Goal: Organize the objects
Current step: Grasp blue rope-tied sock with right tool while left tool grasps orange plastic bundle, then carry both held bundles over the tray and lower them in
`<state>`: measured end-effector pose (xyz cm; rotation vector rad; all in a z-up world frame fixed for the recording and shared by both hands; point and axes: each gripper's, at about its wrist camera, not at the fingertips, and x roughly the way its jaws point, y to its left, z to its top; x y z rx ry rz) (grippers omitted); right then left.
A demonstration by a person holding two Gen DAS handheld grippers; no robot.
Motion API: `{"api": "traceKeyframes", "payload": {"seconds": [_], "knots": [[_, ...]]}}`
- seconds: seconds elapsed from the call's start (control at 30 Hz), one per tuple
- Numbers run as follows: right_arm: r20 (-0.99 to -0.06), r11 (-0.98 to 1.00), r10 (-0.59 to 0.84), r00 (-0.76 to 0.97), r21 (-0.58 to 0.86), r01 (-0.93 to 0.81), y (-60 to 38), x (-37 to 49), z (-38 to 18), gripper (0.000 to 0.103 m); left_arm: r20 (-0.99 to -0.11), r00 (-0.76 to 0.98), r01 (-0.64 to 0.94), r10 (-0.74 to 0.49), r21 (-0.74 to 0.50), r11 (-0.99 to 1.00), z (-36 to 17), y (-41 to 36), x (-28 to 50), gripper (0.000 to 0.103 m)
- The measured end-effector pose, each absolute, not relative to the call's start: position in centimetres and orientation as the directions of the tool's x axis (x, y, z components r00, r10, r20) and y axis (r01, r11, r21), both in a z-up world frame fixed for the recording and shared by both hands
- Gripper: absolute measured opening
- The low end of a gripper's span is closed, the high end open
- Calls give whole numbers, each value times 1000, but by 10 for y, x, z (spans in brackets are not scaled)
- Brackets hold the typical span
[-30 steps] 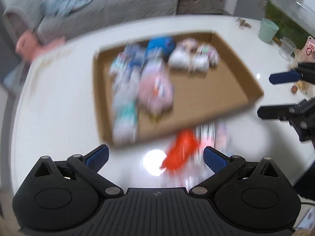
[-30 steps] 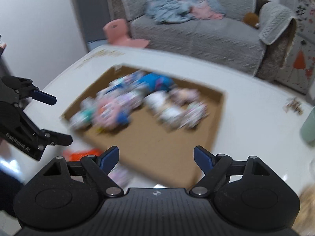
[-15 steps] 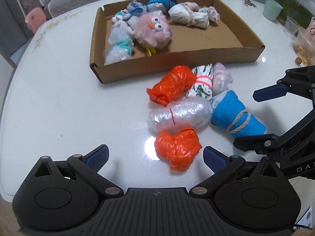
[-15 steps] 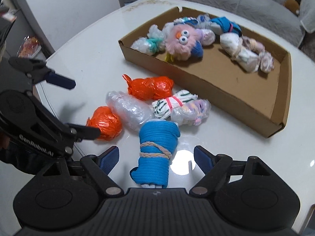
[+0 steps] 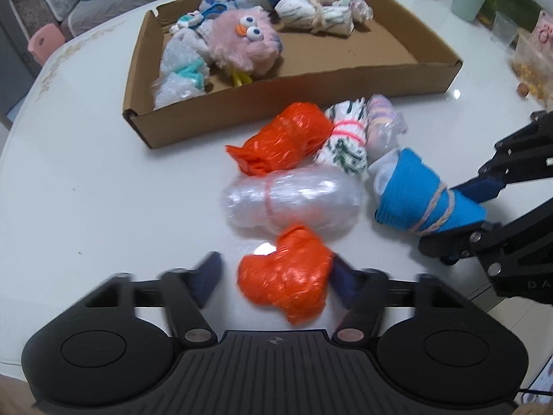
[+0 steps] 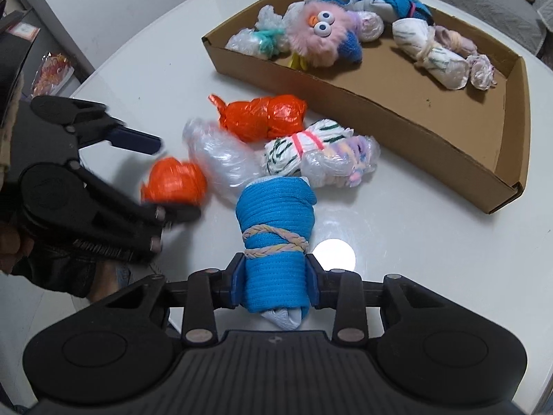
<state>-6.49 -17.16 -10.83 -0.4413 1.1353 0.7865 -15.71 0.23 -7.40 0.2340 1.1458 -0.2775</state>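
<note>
My right gripper (image 6: 275,282) is clamped on the blue bundle (image 6: 274,228) tied with yarn, both pads pressed against its sides, bundle lying on the white table (image 6: 397,249). My left gripper (image 5: 274,276) straddles the small orange bag (image 5: 287,273); right finger touches it, left finger apart with a gap, blurred. Clear plastic roll (image 5: 293,200), a bigger orange bag (image 5: 281,143) and a striped bundle (image 5: 345,138) lie just beside, near the cardboard box (image 5: 287,103) holding a pink fuzzy toy (image 5: 243,48).
</note>
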Motion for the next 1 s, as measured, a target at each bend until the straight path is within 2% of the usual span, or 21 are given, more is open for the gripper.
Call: {"api": "traceKeyframes", "payload": {"seconds": [0.3, 0.53, 0.77, 1.0], "knots": [[-918, 660, 344, 199, 86, -746, -183, -68, -100, 31, -926, 372, 343, -67, 70, 937, -69, 6, -163, 56], [-893, 684, 380, 240, 97, -723, -205, -63, -78, 31, -913, 406, 331, -37, 109, 937, -42, 13, -162, 56], [-855, 716, 414, 311, 96, -691, -229, -55, -51, 31, -866, 491, 308, -95, 71, 949, -1, 15, -151, 56], [-802, 762, 429, 415, 75, -643, -249, -35, -28, 31, -800, 576, 375, -168, 76, 924, 37, -5, -132, 56]]}}
